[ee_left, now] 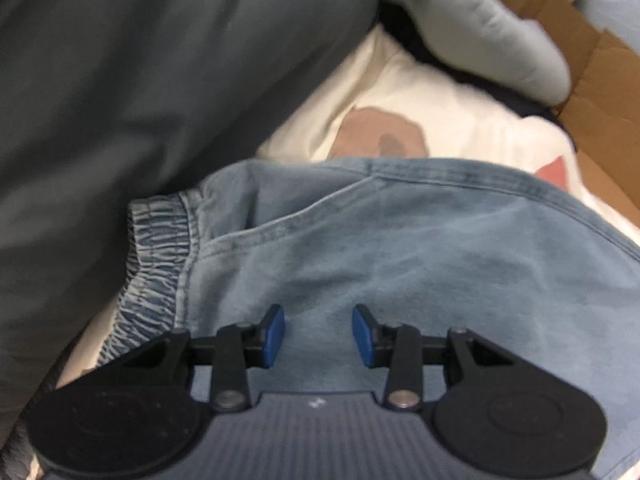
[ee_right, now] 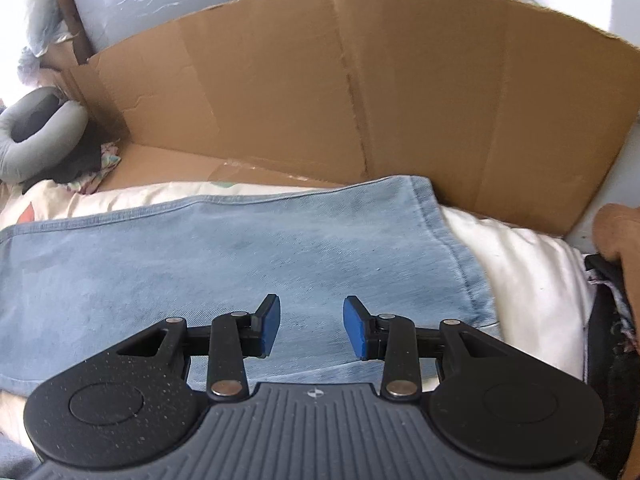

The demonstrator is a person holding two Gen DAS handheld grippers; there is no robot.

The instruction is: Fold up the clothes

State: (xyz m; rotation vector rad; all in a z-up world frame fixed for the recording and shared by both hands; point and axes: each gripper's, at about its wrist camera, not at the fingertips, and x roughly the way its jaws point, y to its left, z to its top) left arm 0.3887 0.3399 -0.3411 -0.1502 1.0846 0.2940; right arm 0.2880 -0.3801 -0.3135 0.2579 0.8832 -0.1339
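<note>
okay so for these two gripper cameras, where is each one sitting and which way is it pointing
Left wrist: sits on the left gripper, looking steeply down its open, empty fingers at the elastic waistband end of the denim pants; a dark grey garment lies to the left.
Right wrist: sits on the right gripper, fingers open and empty, looking down at the pants' hem end, facing a cardboard wall; a hand shows at the right edge.
Shared: the pants, white printed bedding, grey ring cushion, cardboard.

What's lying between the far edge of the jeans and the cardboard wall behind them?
In the right wrist view, a strip of cream bedding shows between the jeans and the cardboard.
</note>
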